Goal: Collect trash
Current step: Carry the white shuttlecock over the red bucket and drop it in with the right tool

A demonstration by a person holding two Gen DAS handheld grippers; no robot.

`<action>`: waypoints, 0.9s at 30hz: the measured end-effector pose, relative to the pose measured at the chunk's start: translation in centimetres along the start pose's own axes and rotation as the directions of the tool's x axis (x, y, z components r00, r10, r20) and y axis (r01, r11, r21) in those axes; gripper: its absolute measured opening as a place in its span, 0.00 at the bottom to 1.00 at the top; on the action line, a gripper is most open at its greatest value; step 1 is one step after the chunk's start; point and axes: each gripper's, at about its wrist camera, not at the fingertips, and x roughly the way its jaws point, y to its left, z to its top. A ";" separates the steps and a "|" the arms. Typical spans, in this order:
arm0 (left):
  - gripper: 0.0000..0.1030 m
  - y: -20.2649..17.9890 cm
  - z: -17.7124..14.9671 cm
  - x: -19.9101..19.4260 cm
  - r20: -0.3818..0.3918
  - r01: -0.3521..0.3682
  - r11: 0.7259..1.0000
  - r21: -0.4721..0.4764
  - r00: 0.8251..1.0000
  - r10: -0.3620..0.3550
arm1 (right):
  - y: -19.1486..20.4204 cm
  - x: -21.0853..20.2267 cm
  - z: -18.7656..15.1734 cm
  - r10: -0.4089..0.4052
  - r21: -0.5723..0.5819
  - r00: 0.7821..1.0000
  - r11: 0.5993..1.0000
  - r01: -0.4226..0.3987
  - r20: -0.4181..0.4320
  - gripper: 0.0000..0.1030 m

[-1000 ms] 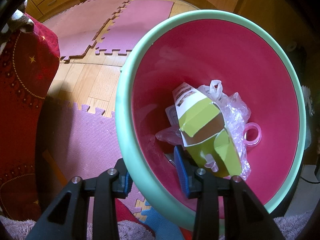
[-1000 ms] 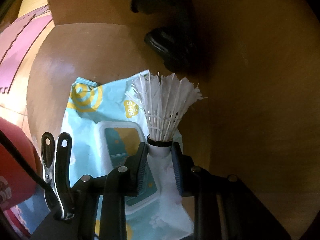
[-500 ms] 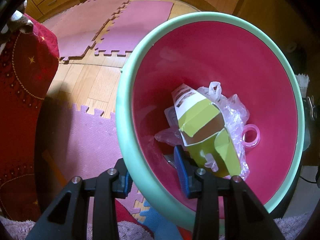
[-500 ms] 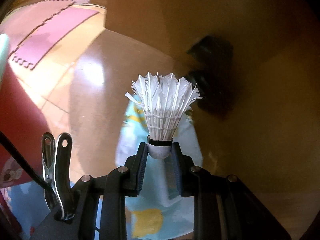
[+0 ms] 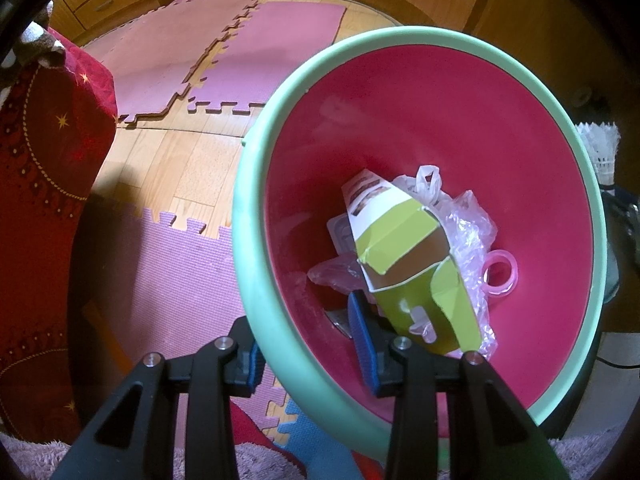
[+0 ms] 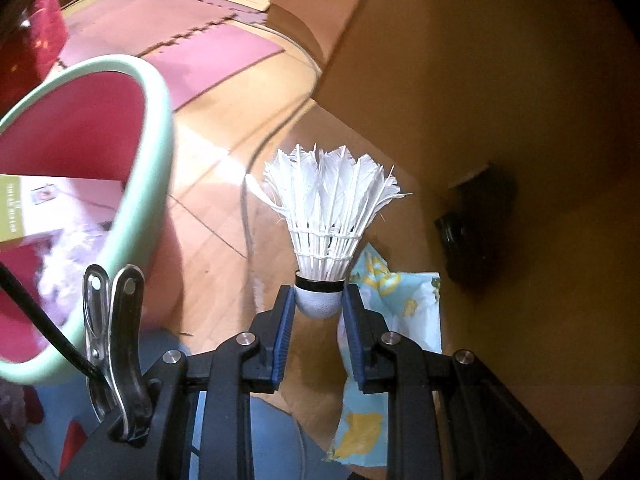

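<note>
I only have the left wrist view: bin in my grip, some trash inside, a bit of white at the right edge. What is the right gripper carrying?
Observer: The right gripper is shut on a white feathered shuttlecock, pads on its rounded cork base, feathers pointing away from the camera.
Operator: Is it over the bin?
Observer: Not yet. In the right wrist view the bin with its mint-green rim sits off to the left of the shuttlecock; wooden floor lies between them.
Operator: Anything still lying under that gripper?
Observer: A light blue packet with yellow print lies on the brown surface behind and below the pads.
Operator: And my grip?
Observer: The left gripper straddles the bin's rim, one pad inside, one outside.
</note>
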 end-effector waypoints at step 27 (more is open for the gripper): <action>0.38 -0.4 0.2 0.1 0.003 0.004 1.000 -0.003 1.000 -0.004 | 4.7 -10.6 3.1 0.284 -0.130 0.956 0.953 -0.274 0.070 0.25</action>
